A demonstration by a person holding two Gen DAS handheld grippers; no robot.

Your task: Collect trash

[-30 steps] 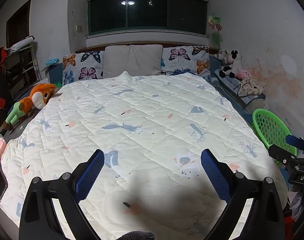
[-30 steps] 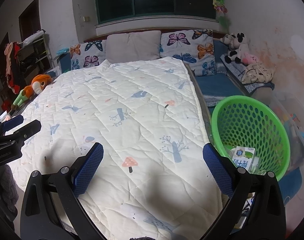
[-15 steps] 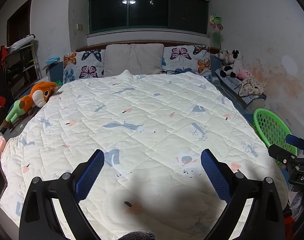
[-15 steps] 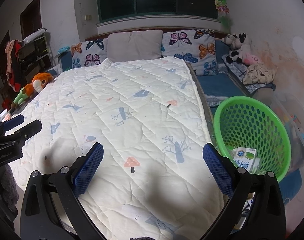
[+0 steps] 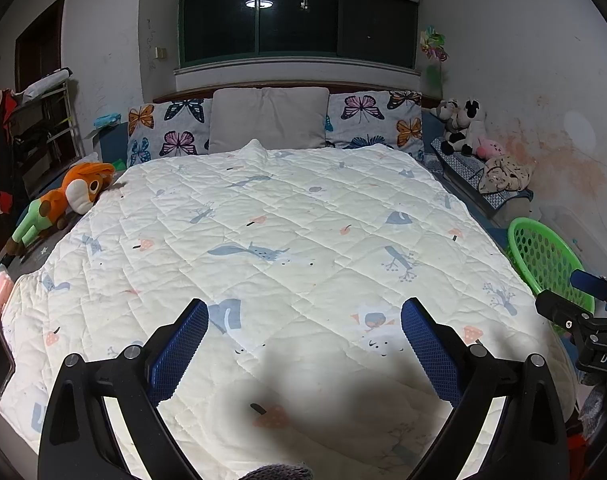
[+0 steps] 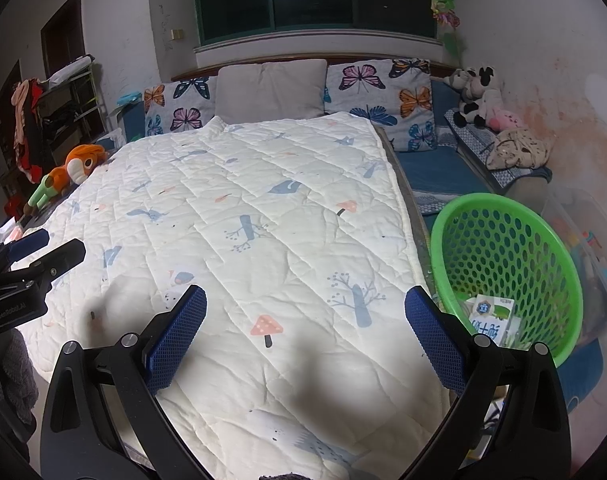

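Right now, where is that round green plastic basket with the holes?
The round green plastic basket stands on the floor at the bed's right side, beside the white quilt, with a milk carton inside.

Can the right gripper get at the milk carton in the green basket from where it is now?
Probably yes. The right gripper has its jaws wide open and empty, the green basket stands just right of it beside the bed, and the milk carton lies uncovered at the bottom under an open top.
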